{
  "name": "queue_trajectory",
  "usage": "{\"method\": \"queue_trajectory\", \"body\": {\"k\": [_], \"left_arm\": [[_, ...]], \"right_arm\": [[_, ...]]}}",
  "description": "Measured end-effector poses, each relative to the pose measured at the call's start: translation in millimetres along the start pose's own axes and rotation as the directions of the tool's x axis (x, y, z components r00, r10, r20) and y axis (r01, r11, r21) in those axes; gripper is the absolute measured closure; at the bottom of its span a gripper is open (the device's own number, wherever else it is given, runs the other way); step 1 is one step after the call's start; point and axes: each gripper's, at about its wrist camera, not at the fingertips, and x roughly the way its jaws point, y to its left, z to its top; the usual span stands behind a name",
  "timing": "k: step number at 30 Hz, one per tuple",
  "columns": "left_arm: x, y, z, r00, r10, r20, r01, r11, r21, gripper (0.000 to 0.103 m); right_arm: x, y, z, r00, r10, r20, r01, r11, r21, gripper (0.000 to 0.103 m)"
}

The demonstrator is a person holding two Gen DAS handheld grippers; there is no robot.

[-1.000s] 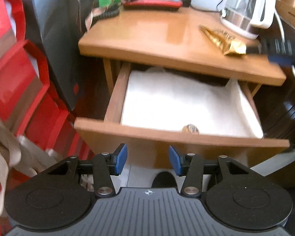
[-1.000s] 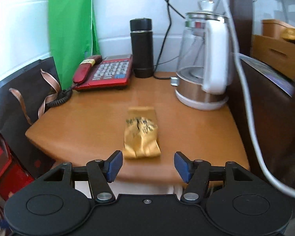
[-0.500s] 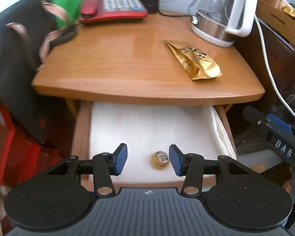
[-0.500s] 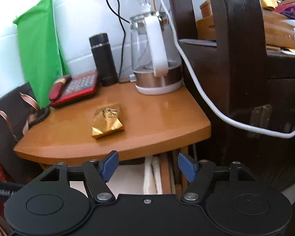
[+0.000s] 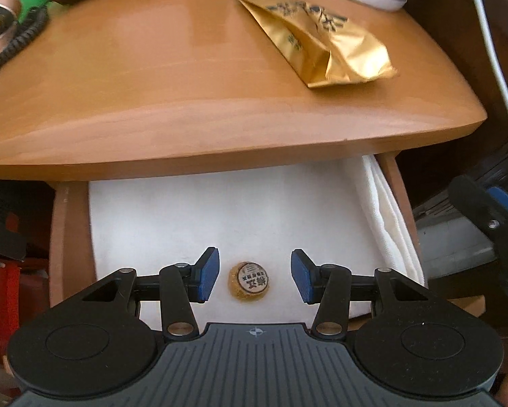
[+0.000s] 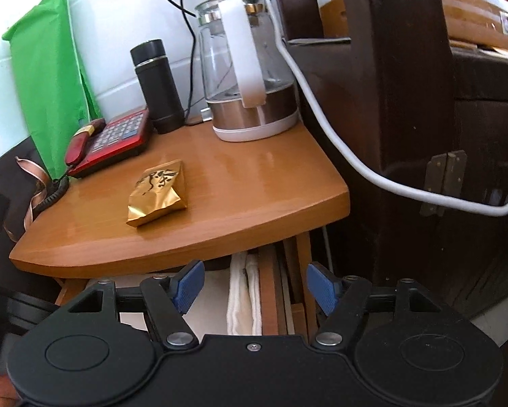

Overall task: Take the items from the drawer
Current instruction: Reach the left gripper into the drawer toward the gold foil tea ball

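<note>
One small round puck (image 5: 249, 282), its paper label printed in Chinese characters too small to read, lies near the front of the open drawer (image 5: 70, 237), on white cloth (image 5: 254, 210). It sits between the left gripper's (image 5: 254, 278) spread pads, nearer the left pad, untouched. At the drawer's right side, farther from the puck, the right gripper (image 6: 254, 288) is open and empty. A gold packet (image 5: 318, 40) with dark lettering rests on the table (image 5: 152, 84).
</note>
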Motion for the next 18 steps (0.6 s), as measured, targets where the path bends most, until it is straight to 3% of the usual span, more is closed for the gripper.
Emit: {"method": "queue_trajectory", "body": {"k": [13,18], "left_arm": [[48,0,2,0.987,0.011,-0.163,-0.024,0.997,-0.076,0.053],[57,4,-1,0.975,-0.015,-0.220,-0.017,0.990,-0.139,0.054]], "right_arm": [[7,-9,1,1.000,-0.003,-0.021,0.004,0.999,0.032,0.037],[9,-12,1,1.000,-0.005,-0.027,0.006,0.999,0.041,0.037]]}}
